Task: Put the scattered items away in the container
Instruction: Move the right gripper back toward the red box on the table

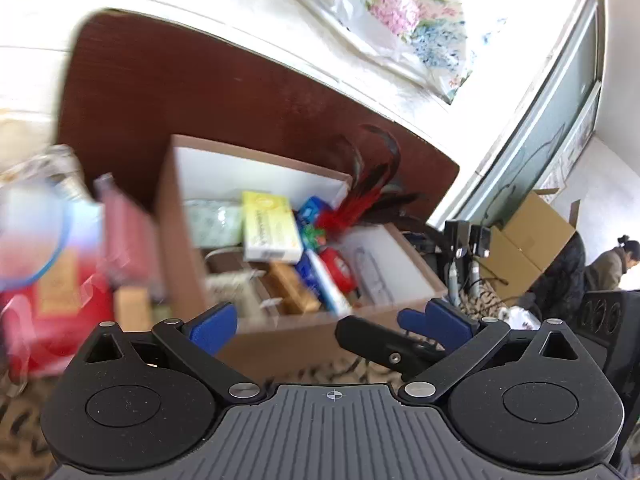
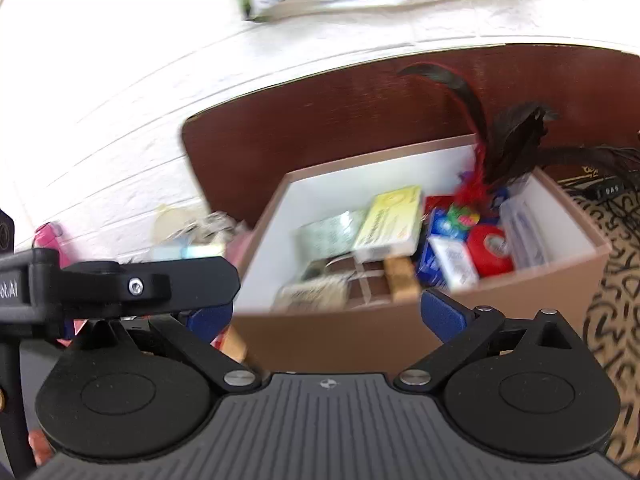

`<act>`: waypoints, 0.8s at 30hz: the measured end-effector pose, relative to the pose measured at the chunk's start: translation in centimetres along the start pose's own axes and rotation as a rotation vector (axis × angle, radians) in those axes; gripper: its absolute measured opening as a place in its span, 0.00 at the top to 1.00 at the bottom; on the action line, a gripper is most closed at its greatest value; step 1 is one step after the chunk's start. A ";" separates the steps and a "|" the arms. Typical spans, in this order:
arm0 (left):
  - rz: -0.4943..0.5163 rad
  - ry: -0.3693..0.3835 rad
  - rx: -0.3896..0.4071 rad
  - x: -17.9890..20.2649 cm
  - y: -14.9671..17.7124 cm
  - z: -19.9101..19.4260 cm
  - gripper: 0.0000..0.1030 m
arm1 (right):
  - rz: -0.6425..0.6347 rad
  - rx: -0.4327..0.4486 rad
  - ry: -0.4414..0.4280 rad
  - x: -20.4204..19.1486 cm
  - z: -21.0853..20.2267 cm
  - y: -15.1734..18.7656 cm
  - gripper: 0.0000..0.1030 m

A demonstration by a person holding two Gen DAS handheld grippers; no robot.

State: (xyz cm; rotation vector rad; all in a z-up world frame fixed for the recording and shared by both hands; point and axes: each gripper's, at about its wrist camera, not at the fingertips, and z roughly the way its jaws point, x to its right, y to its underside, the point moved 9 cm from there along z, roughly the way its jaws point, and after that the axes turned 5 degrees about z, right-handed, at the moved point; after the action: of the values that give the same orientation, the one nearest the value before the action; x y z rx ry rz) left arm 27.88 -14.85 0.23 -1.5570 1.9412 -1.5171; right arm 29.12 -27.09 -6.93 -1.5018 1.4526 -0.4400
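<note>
Both hand-held grippers hang just short of the cardboard box (image 1: 280,332), each spread wide with nothing between its blue pads. From the left gripper (image 1: 332,320), the box sits at twelve o'clock, close in, its white-lined inside well filled. From the right gripper (image 2: 332,312), the same box (image 2: 540,280) lies at about one o'clock.

Inside, a yellow-and-white carton (image 1: 270,226) rests on top near the middle, tilted across a greenish packet (image 1: 216,220) at its nine o'clock. A red round tin (image 1: 338,270) lies at the carton's four o'clock, touching a blue-and-white tube or box (image 1: 324,280); blur leaves me unsure which. A feather toy (image 1: 372,192) with red and dark plumes stands out of the far corner at one o'clock, leaning over the rim. A small tan wooden block (image 1: 290,286) lies toward the near wall.

Outside the box, at nine o'clock from the left gripper, a pink packet (image 1: 128,240) stands just beside the box wall, with a red package (image 1: 60,320) nearer in. A dark wooden headboard (image 1: 200,92) rises behind the box. The black arm of the left gripper (image 2: 120,284) crosses the right wrist view at nine o'clock.
</note>
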 end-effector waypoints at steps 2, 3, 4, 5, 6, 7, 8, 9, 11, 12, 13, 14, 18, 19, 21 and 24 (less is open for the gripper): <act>-0.018 -0.029 0.014 -0.4 2.0 -2.1 0.00 | -0.003 -0.013 -0.017 -1.2 -0.7 2.0 0.02; -0.032 -0.050 0.016 -0.7 3.2 -3.1 0.00 | -0.001 -0.024 -0.023 -1.9 -0.8 3.2 0.02; -0.044 -0.065 0.014 -1.0 4.1 -3.9 0.00 | 0.000 -0.038 -0.030 -2.5 -0.8 4.4 0.02; -0.061 -0.082 0.007 -1.4 5.1 -4.6 0.00 | -0.002 -0.056 -0.040 -3.2 -0.7 5.5 0.02; -0.077 -0.096 -0.005 -1.8 6.1 -5.3 0.00 | -0.011 -0.079 -0.053 -4.1 -0.6 6.6 0.02; -0.088 -0.102 -0.017 -2.1 7.0 -5.9 0.00 | -0.023 -0.096 -0.065 -4.9 -0.5 7.7 0.02; -0.097 -0.107 -0.031 -2.4 7.9 -6.5 0.00 | -0.037 -0.113 -0.075 -5.8 -0.3 8.7 0.02; -0.102 -0.115 -0.042 -2.7 8.6 -7.0 0.00 | -0.054 -0.131 -0.085 -6.7 -0.2 9.7 0.02; -0.102 -0.144 -0.049 -3.5 9.8 -8.3 0.00 | -0.092 -0.161 -0.105 -8.7 -0.3 11.3 0.02; -0.100 -0.159 -0.047 -3.9 10.3 -9.0 0.00 | -0.119 -0.169 -0.117 -9.7 -0.3 11.9 0.02; -0.097 -0.171 -0.044 -4.2 10.8 -9.6 0.00 | -0.146 -0.171 -0.126 -10.7 -0.5 12.4 0.02; -0.098 -0.183 -0.038 -4.7 11.2 -10.4 0.00 | -0.172 -0.168 -0.133 -11.6 -0.6 12.8 0.02; -0.154 -0.233 -0.005 -7.1 12.4 -13.6 0.00 | -0.269 -0.154 -0.116 -14.4 -0.8 13.7 0.02; -0.171 -0.247 0.004 -7.8 12.5 -14.3 0.00 | -0.288 -0.153 -0.105 -15.0 -0.6 13.8 0.01; -0.204 -0.283 0.018 -9.4 13.0 -15.9 0.00 | -0.313 -0.160 -0.099 -15.9 -0.2 14.3 0.01; -0.234 -0.316 0.039 -11.3 13.5 -17.5 0.00 | -0.323 -0.184 -0.118 -16.7 -0.1 15.3 0.01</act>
State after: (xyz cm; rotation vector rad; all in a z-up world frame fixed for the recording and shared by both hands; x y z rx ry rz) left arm 12.37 3.02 -7.45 -1.9266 1.5934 -1.2813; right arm 16.71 -9.27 -13.36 -1.8893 1.1872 -0.4102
